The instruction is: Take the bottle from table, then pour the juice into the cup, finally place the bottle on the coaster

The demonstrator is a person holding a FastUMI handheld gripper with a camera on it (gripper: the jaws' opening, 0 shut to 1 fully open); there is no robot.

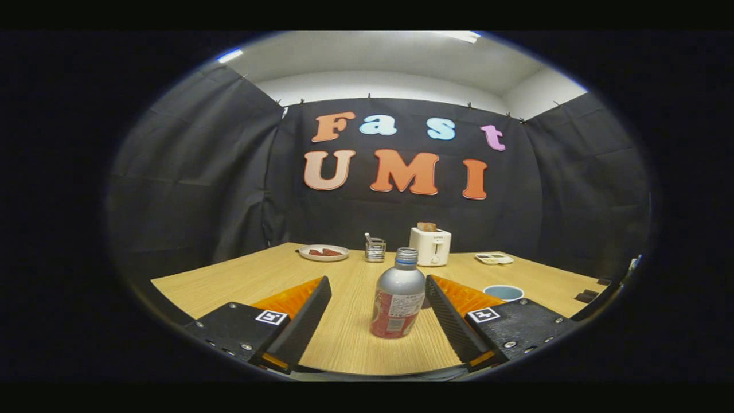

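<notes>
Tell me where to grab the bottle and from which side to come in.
Grip the bottle across its wide round body, below the narrow neck and cap. It stands upright on the table, so come straight ahead and level, as now. The open gripper already has it between the fingers, nearer the right one; shift slightly right to centre it, then close.

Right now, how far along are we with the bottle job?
Nothing is finished yet. The bottle stands upright on the table, cap on, between the open gripper fingers, close to one and apart from the other. The grasp is in hand. Still left: lifting, pouring into the cup beyond the fingers, then setting it on the coaster.
</notes>
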